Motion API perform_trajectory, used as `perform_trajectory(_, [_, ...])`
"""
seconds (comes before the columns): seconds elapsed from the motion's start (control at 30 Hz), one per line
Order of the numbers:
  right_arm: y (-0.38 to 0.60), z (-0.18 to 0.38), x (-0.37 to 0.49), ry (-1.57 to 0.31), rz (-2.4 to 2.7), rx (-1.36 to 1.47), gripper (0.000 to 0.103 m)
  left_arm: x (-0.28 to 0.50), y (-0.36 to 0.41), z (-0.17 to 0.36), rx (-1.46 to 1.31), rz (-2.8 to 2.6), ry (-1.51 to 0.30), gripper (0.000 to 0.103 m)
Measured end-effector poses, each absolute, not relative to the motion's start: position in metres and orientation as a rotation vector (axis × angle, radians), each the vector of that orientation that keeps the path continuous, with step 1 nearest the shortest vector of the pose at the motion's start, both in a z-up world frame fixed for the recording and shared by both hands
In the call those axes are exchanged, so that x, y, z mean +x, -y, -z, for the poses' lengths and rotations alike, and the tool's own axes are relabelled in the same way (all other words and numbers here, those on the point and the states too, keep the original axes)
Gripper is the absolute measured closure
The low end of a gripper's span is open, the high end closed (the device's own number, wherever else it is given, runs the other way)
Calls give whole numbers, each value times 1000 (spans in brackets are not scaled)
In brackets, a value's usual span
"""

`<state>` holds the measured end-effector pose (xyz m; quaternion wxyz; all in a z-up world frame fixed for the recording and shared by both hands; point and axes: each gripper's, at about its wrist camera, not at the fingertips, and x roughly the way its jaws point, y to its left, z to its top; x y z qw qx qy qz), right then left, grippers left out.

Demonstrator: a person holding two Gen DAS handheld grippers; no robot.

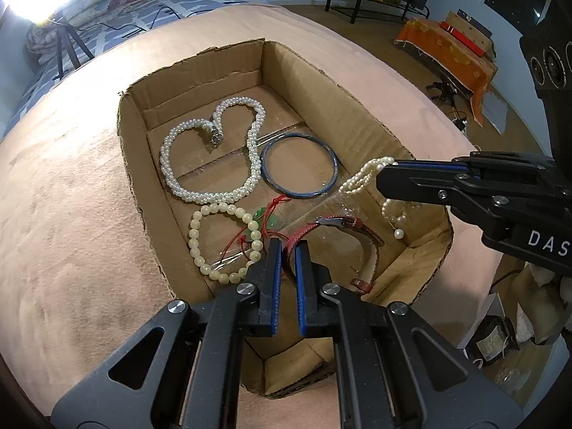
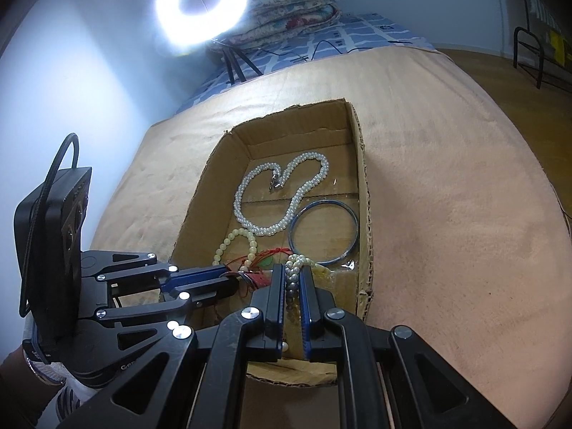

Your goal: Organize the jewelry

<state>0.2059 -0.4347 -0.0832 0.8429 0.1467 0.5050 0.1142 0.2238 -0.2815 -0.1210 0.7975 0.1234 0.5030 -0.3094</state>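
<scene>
L gripper sits at the near end of the box; fingers nearly together, clamped on the red strap, which arcs up and over to the R inside the box. R gripper is over the near R part of the box; fingers pinched on a small pearl strand, loose end w/ one pearl hanging below. In R wrist view the strand runs down between the pads.

Box floor, near to far: cream bead bracelet near L, w/ red cord and green bits beside it, prob. touching. Past these, blue bangle lies flat on R side. Just beside it, a thick pearl necklace forms a heart-like loop, clasp at the dip.

Box rests on a pink blanket. Far back: ring light, folded quilts.
</scene>
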Motion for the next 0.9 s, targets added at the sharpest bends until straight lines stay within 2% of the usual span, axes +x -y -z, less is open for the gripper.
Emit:
perform_trajectory(0.2, [435, 83, 206, -1070, -238, 311, 97, 222, 282, 121, 267, 669, -1080, 98])
perform_trajectory(0.43, [433, 82, 206, -1066, -235, 304, 93, 222, 278, 120, 255, 661, -1081, 97])
perform_trajectory(0.57, [432, 76, 204, -1045, -230, 294, 74, 221, 274, 115, 249, 667, -1068, 93])
perform_trajectory(0.73, [432, 69, 202, -1025, -211, 289, 70, 220, 268, 105, 241, 667, -1050, 90])
perform_trajectory(0.8, [433, 65, 200, -1017, -202, 284, 63, 218, 267, 101, 244, 665, -1040, 76])
perform_trajectory(0.87, [433, 60, 198, -1003, -191, 279, 56, 214, 264, 95, 251, 662, -1018, 69])
perform_trajectory(0.9, [433, 58, 197, -997, -188, 278, 52, 214, 264, 93, 253, 662, -1014, 69])
